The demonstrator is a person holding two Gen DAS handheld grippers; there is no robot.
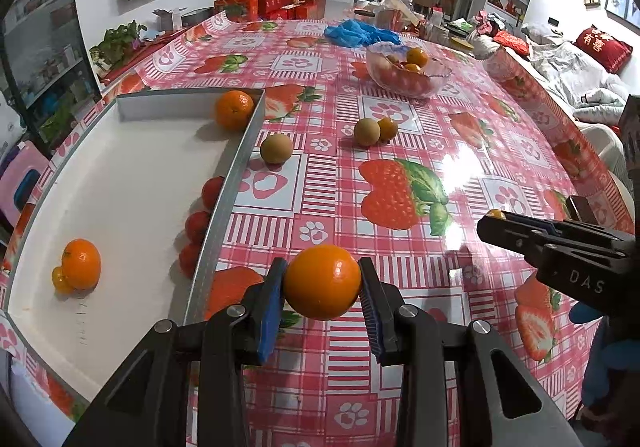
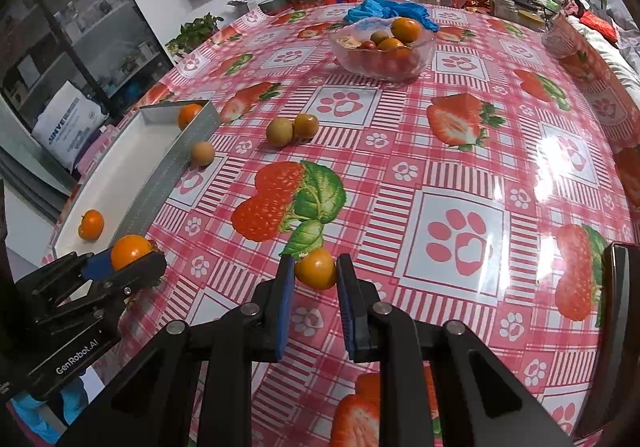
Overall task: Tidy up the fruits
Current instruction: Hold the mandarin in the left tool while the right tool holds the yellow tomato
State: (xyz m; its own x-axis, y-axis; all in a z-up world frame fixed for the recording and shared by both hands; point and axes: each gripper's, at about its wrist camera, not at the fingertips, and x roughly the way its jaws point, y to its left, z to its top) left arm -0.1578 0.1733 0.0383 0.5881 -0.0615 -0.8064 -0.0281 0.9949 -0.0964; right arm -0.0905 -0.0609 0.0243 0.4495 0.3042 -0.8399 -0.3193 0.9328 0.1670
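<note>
My left gripper (image 1: pixel 322 283) is shut on a large orange (image 1: pixel 322 281), held above the table just right of the white tray (image 1: pixel 132 187). It also shows in the right wrist view (image 2: pixel 132 251). My right gripper (image 2: pixel 316 271) is shut on a small orange kumquat (image 2: pixel 316 268), low over the table; its tip shows in the left wrist view (image 1: pixel 496 215). The tray holds an orange (image 1: pixel 234 110) in its far corner, another orange (image 1: pixel 82 264) with a small one beside it, and several red tomatoes (image 1: pixel 198 225) along its right wall.
A glass bowl (image 1: pixel 408 71) of mixed fruit stands at the far middle, with a blue bag (image 1: pixel 360 32) behind it. Three loose brownish fruits lie on the strawberry-print tablecloth: one (image 1: pixel 277 148) by the tray wall, two (image 1: pixel 374 130) together further right. Red boxes and clutter fill the far edge.
</note>
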